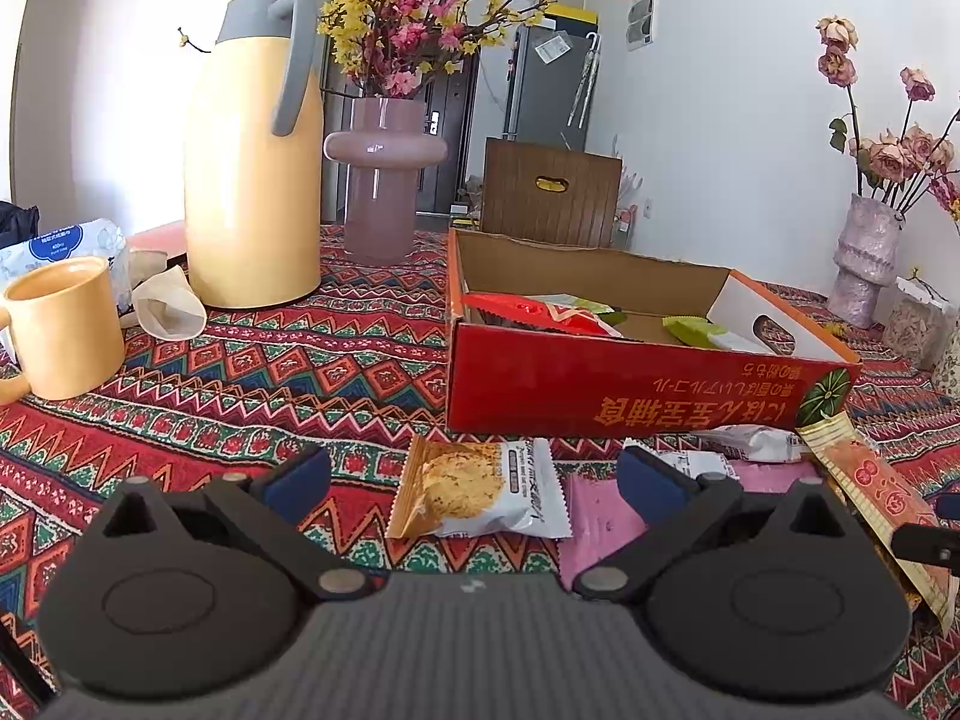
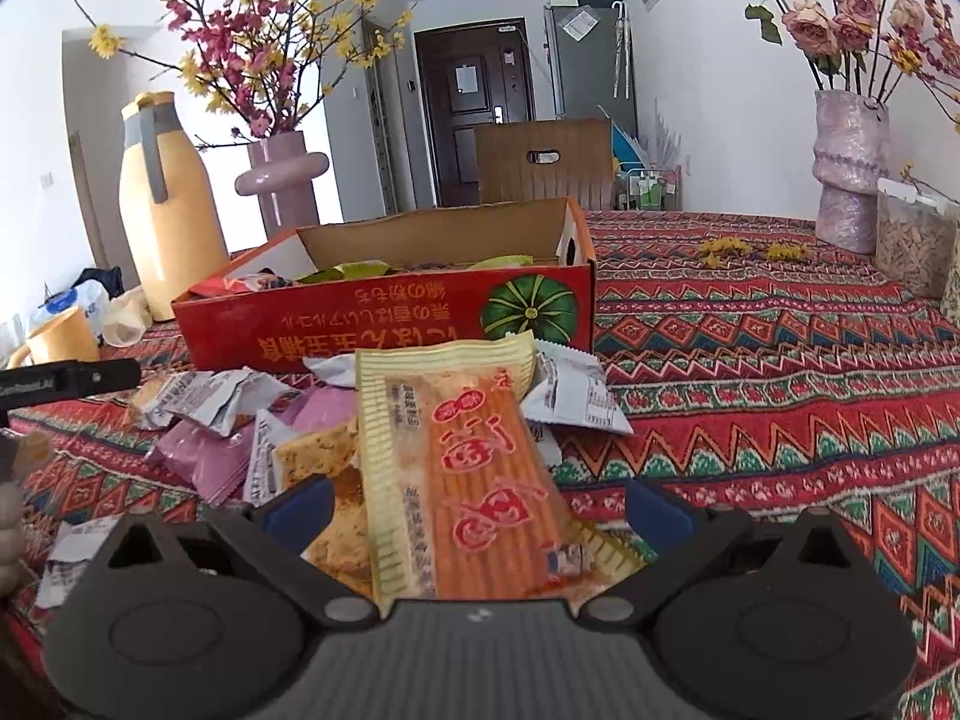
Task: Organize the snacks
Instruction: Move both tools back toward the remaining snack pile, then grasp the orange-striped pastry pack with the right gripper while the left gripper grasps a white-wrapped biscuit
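A red cardboard box (image 1: 630, 384) stands on the patterned tablecloth with several snack packets inside; it also shows in the right wrist view (image 2: 384, 336). My left gripper (image 1: 474, 480) is open, its fingers either side of a cookie packet (image 1: 480, 489) lying flat in front of the box. My right gripper (image 2: 480, 510) is open over a pile of packets; a long orange and yellow packet (image 2: 474, 468) lies between its fingers, seen also in the left wrist view (image 1: 870, 486). Pink packets (image 2: 210, 456) and white packets (image 2: 570, 396) lie around it.
A yellow thermos jug (image 1: 252, 168), a mauve vase with flowers (image 1: 384, 180), a yellow mug (image 1: 60, 324) and a tissue pack (image 1: 66, 246) stand at the left. A textured vase of roses (image 2: 849, 174) and a jar (image 2: 912, 240) stand at the right.
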